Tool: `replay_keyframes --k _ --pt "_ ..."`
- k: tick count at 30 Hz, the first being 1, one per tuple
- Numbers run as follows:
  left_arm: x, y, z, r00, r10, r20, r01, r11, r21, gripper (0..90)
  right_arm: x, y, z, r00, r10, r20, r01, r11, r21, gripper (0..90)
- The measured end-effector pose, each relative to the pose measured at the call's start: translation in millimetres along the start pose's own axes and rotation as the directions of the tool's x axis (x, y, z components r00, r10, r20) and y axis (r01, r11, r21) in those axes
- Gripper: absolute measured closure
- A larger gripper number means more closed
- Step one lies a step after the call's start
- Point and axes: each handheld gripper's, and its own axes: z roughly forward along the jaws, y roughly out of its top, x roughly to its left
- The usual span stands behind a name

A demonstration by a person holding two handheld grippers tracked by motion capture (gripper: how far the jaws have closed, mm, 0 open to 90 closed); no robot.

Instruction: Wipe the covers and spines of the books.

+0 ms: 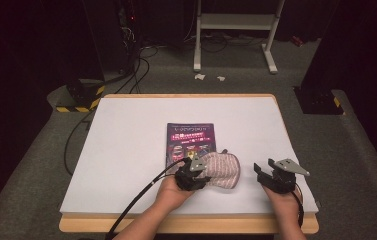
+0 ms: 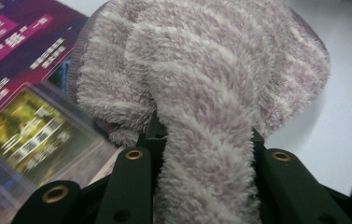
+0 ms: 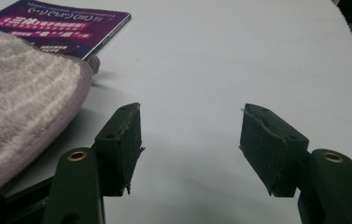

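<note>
A fluffy pink-and-white striped cloth lies at the near middle of the white table, overlapping the near right corner of a purple printed booklet. My left gripper is shut on the cloth's left end. In the left gripper view a thick fold of the cloth runs down between the jaws of the left gripper, with the booklet behind at left. My right gripper sits to the right of the cloth, apart from it. The right gripper is open and holds nothing, with the cloth and booklet at its left.
The table has a wooden rim along its near edge. A black cable trails from the left gripper off the near left side. Beyond the table stand a white metal frame and a yellow-and-black striped base with floor cables.
</note>
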Motion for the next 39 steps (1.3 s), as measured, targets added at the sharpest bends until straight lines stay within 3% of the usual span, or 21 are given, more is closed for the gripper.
replay_keyframes --k 4,10,15,19,23,27,34,39 --pt "9.2 -9.5 -11.5 0.9997 -0.011 -0.022 0.011 0.9999 0.006 66.5 2.5 -1.0 2.8 0.9999 -0.016 -0.005 0.016 1.000 0.018 38.5" --pt "35.9 -30.6 -38.2 0.9947 -0.052 -0.089 0.053 0.9984 0.017 66.5 3.9 -2.3 6.5 0.9994 -0.035 0.000 0.035 0.998 0.054 38.3" --pt "60.5 -47.2 -61.1 0.9813 -0.099 -0.165 0.104 0.9943 0.021 66.5 7.3 -2.1 7.5 0.9978 -0.064 0.014 0.063 0.996 0.061 38.2" --pt "68.0 -50.1 -67.8 0.9749 -0.130 -0.181 0.134 0.9910 0.007 66.5 6.7 -1.8 7.3 0.9983 -0.057 0.012 0.056 0.997 0.060 37.7" --pt "63.3 -45.3 -61.4 0.9779 -0.123 -0.169 0.127 0.9918 0.013 66.5 6.6 -1.2 6.1 0.9985 -0.054 0.010 0.053 0.997 0.052 37.3" --pt "53.3 -35.5 -47.8 0.9858 -0.104 -0.132 0.107 0.9941 0.018 66.5 6.5 0.2 4.0 0.9984 -0.057 0.009 0.056 0.998 0.041 37.1" --pt "22.2 -7.2 -12.6 0.9976 -0.060 -0.035 0.060 0.9981 0.013 66.5 6.6 2.2 0.4 0.9981 -0.061 0.013 0.060 0.998 0.015 37.3" --pt "2.4 6.8 4.0 0.9994 -0.032 0.013 0.032 0.9994 0.008 66.4 3.6 3.3 -3.0 0.9986 -0.048 0.022 0.048 0.999 -0.005 37.5"
